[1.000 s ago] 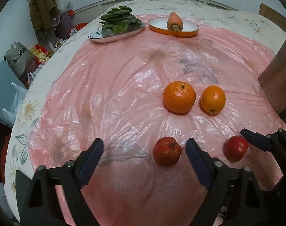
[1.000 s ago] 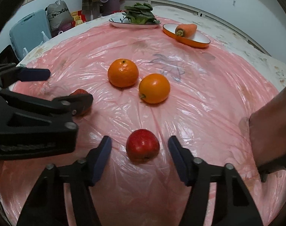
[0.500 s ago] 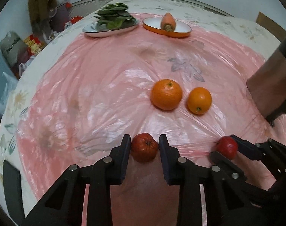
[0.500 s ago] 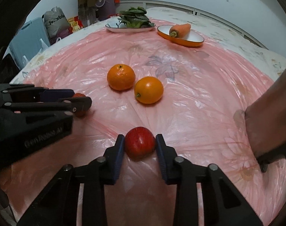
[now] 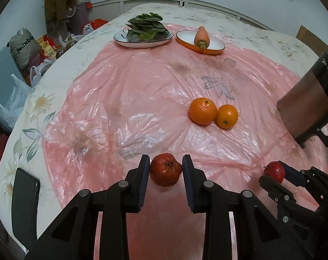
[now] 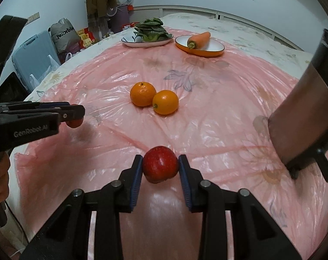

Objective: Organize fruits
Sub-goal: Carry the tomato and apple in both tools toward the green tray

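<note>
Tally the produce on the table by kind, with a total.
Apples: 2, one in the left gripper at, one in the right gripper at
Oranges: 2
Carrots: 1
Leafy greens: 1 bunch
Total: 6

The right tongs [image 6: 160, 166] clamp a red apple [image 6: 160, 165] above the pink sheet [image 6: 218, 108].

Floral-clothed table [image 5: 246, 34] bears pink plastic sheet [image 5: 142, 91], two oranges [image 5: 202, 111], two dishes [image 5: 142, 42].

Red apples [image 5: 165, 170], orange oranges [image 5: 202, 111], pink sheet [image 5: 142, 91]
</note>
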`<state>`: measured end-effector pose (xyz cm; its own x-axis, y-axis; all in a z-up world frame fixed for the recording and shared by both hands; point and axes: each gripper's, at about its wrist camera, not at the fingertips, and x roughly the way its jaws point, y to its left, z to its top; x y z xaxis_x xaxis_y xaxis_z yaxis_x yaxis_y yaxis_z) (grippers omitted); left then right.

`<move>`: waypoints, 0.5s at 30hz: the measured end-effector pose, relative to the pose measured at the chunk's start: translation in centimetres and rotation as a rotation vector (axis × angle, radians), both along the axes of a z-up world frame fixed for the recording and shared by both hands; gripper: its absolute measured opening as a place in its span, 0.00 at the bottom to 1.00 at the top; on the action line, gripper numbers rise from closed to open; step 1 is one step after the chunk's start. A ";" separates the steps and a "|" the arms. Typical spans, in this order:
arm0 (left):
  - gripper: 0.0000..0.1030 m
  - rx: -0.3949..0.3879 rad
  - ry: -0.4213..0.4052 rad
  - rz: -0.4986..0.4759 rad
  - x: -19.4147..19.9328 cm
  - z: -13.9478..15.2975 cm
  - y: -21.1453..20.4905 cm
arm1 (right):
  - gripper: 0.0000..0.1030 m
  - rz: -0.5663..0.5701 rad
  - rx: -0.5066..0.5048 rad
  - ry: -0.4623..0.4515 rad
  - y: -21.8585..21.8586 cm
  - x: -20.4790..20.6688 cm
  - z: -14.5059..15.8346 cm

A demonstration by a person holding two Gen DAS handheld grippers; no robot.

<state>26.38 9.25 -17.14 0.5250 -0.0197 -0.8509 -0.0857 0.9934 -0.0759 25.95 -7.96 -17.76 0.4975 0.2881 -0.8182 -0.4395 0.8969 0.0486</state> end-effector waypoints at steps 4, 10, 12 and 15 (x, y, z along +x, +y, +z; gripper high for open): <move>0.26 -0.005 -0.013 -0.005 -1.4 1.3 -0.1 | 0.00 0.000 0.007 0.002 -1.0 -1.3 1.0; 0.26 0.004 -0.020 -0.026 -3.3 3.1 -1.6 | 0.00 -0.022 0.029 0.000 -3.0 -3.1 2.3; 0.26 0.001 -0.021 -0.032 -4.1 3.6 -2.2 | 0.00 -0.033 0.039 0.003 -3.9 -3.9 2.8; 0.26 0.011 -0.028 -0.049 -5.3 4.3 -3.4 | 0.00 -0.042 0.043 0.003 -5.1 -5.1 3.3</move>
<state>21.12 5.84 -12.83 0.5476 -0.0362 -0.8360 -0.0354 0.9972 -0.0664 20.84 -13.04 -14.44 0.5075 0.3017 -0.8071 -0.4014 0.9116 0.0883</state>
